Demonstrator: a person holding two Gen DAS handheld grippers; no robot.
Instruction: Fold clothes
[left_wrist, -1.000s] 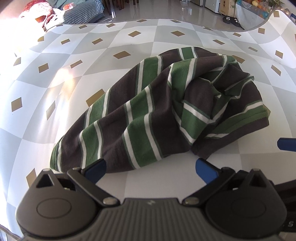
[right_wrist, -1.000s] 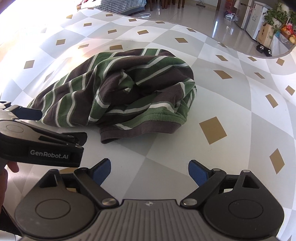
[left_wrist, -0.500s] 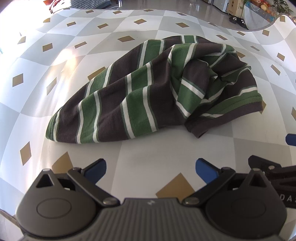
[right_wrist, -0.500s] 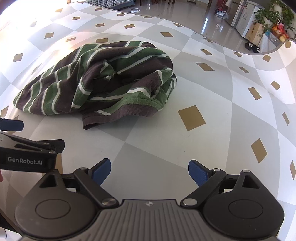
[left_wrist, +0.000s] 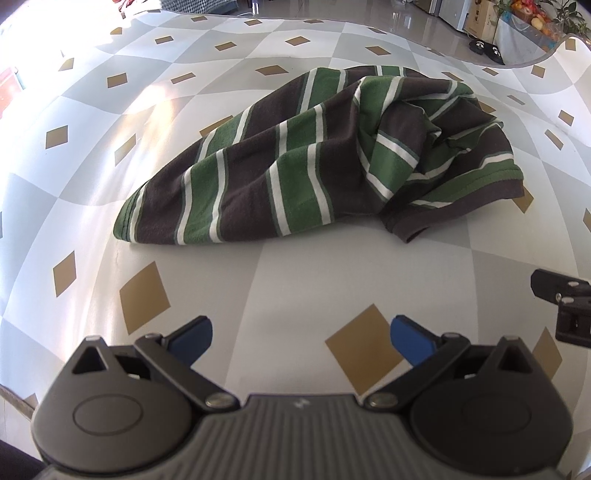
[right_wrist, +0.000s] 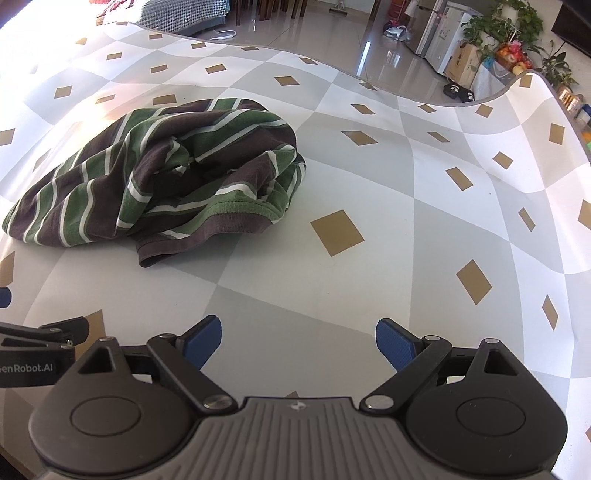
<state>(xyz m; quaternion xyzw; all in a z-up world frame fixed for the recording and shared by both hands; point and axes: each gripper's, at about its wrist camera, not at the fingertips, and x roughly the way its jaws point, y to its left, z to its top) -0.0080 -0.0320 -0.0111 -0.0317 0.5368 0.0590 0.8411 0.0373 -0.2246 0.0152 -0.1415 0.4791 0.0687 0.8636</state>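
Containers: none that I can make out on the table; far off in the right wrist view I see a cardboard box (right_wrist: 460, 62) on the floor, contents too small to tell.
Shirt: striped shirt (left_wrist: 317, 162) in brown, green and white lies crumpled in a heap on the table, ahead of both my grippers and apart from them.
Long axis: in the left wrist view it runs from a flat, narrow end at lower left up to a bunched, rumpled mass at upper right; a brown hem edge pokes out toward me at the lower right.
Left gripper (left_wrist: 301, 336): jaws spread wide, blue pads empty, hovering over bare table short of the shirt.
Right gripper (right_wrist: 298, 341): also spread wide, nothing between the pads; the shirt sits up and to its left.
Surface: table (right_wrist: 406, 229) covered in a white and grey checked cloth with tan diamonds; bright glare on the left side.
Room: glossy tiled floor (right_wrist: 332, 40) beyond the table edge, a pale fridge (right_wrist: 441, 33), potted plants (right_wrist: 517, 22) and dark slippers (right_wrist: 458, 90) at far right.
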